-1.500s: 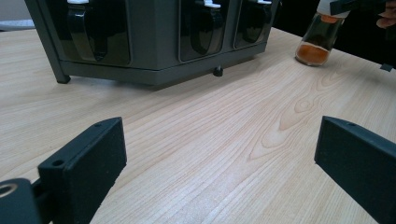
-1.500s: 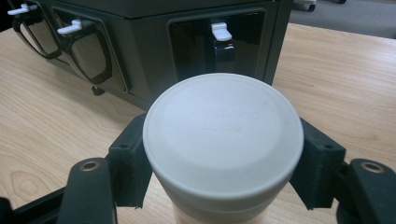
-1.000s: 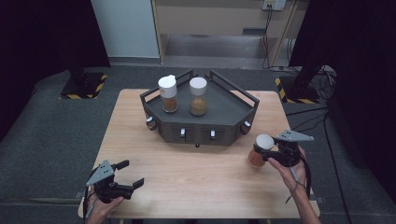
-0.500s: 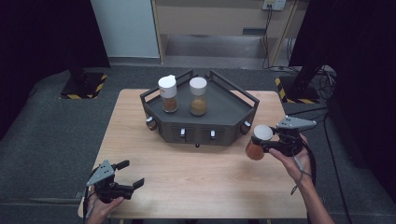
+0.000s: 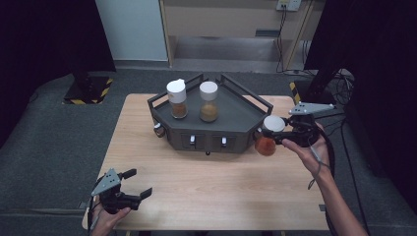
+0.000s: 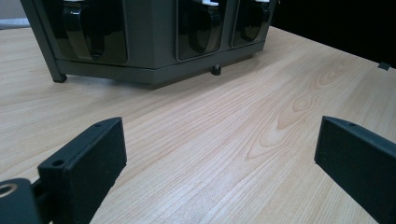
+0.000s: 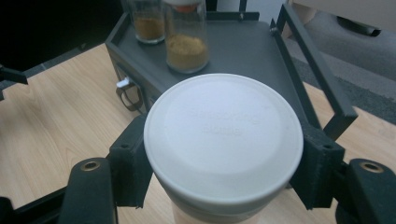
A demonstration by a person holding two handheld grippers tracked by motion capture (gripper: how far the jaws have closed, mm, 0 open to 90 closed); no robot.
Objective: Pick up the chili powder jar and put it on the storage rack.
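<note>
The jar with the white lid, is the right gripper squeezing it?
Touching. In the right gripper view, both black jaws of the right gripper press against the sides of the white-lidded jar, with no gap showing on either side.

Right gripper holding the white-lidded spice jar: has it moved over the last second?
Yes. The right gripper has carried the white-lidded spice jar away from the person, up to the right corner of the dark grey hexagonal rack, now close beside it.

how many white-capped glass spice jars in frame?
3. Two stand side by side on the dark grey rack: left jar, right jar. The third jar is held by the right gripper off the rack's right corner.
</note>
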